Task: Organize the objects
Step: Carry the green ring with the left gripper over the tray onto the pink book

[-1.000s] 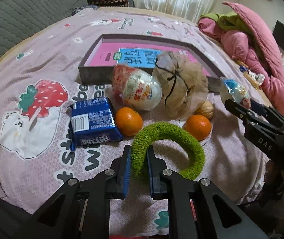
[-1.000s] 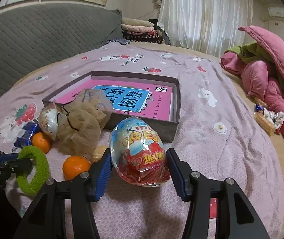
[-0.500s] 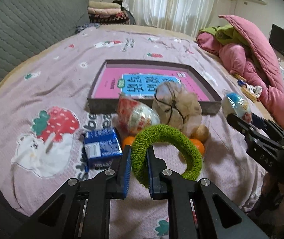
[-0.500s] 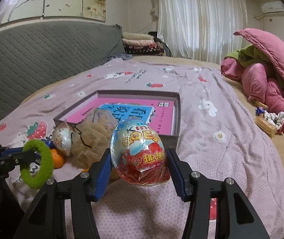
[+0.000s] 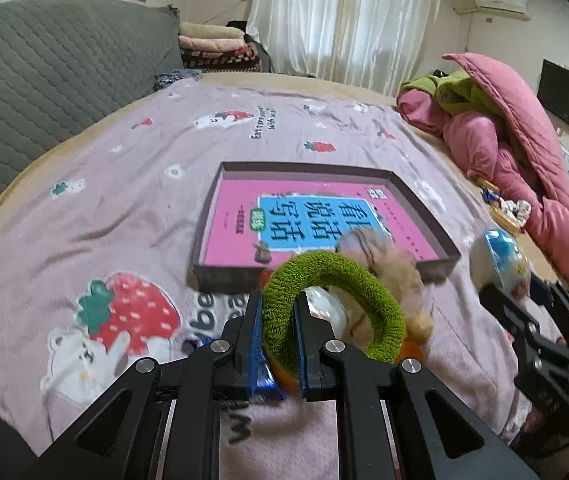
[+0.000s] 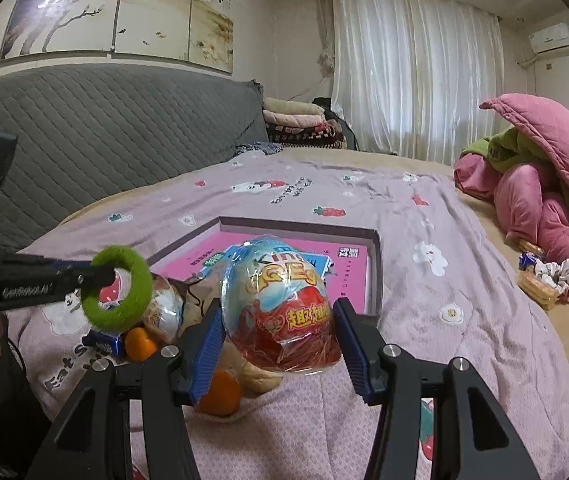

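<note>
We hold two things above the bed [image 5: 132, 184], and the risks come first. The toy egg [image 6: 280, 304] is round and wrapped in smooth, shiny plastic, so we judge that it can slip out or turn between the fingers if we tilt the right claw [image 6: 278, 340] too much on the way to the box [image 5: 424, 190]. The green ring [image 5: 332, 304] is soft and is caught only at one side, so it can swing and maybe knock the things lying under it, such as the oranges [image 6: 220, 394] or the mesh ball [image 5: 388, 276], when we bring it low over the near wall of the box. Now the claws. The left claw [image 5: 278, 332] is almost pressed together and it pinches the near left part of the ring, which hangs free in the air on its right side. The right claw is spread rather wide, because the egg fills the whole gap, and both blue pads touch its sides. The open box with the pink book [image 5: 316, 220] lies just beyond the pile, further from us.
</note>
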